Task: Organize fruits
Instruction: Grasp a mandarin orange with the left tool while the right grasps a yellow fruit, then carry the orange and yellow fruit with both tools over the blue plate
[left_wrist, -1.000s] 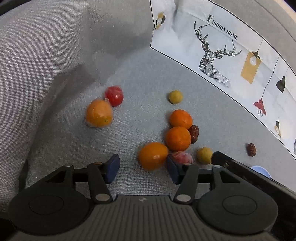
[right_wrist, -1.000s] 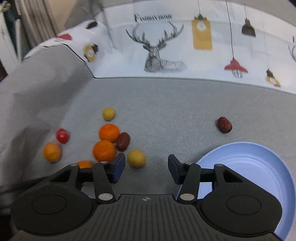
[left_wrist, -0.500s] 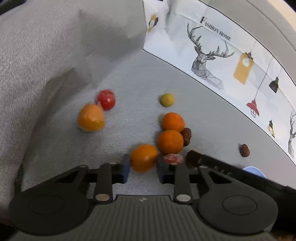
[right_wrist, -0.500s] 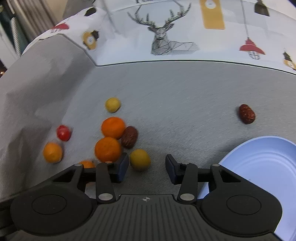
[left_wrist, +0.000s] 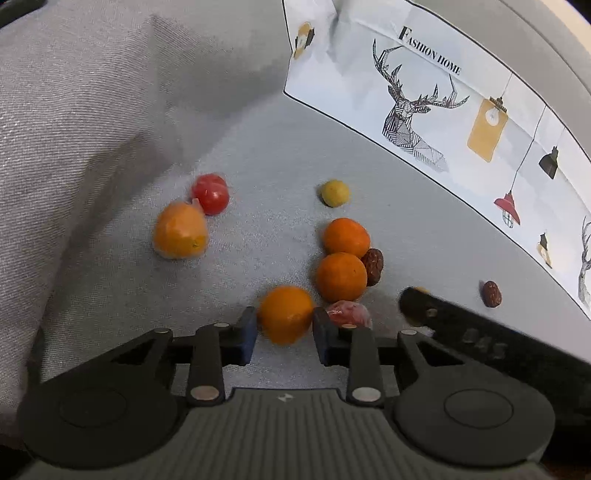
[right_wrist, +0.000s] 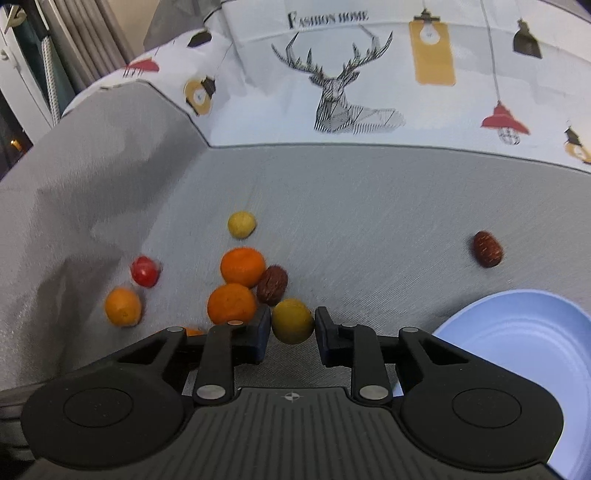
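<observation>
On the grey sofa seat, my left gripper (left_wrist: 284, 332) has an orange (left_wrist: 286, 314) between its blue pads; both pads touch it while the jaws ease slightly apart. A wrapped red fruit (left_wrist: 349, 312) lies just right of it. My right gripper (right_wrist: 291, 332) is closing on a small yellow fruit (right_wrist: 291, 321), and the pads meet its sides. A pale blue plate (right_wrist: 517, 332) sits at the lower right of the right wrist view.
Loose on the seat are two oranges (right_wrist: 242, 266) (right_wrist: 231, 304), a brown date (right_wrist: 272, 284), another date (right_wrist: 487, 249), a yellow fruit (right_wrist: 242, 224), a red tomato (right_wrist: 145, 271) and a wrapped orange (right_wrist: 123, 306). A deer-print cushion (right_wrist: 351, 92) backs the seat; the armrest (left_wrist: 74, 129) rises at left.
Both grippers have narrowed from wide open, the left around the orange and the right around the yellow fruit. The right gripper has crept forward to bring the fruit between its pads.
</observation>
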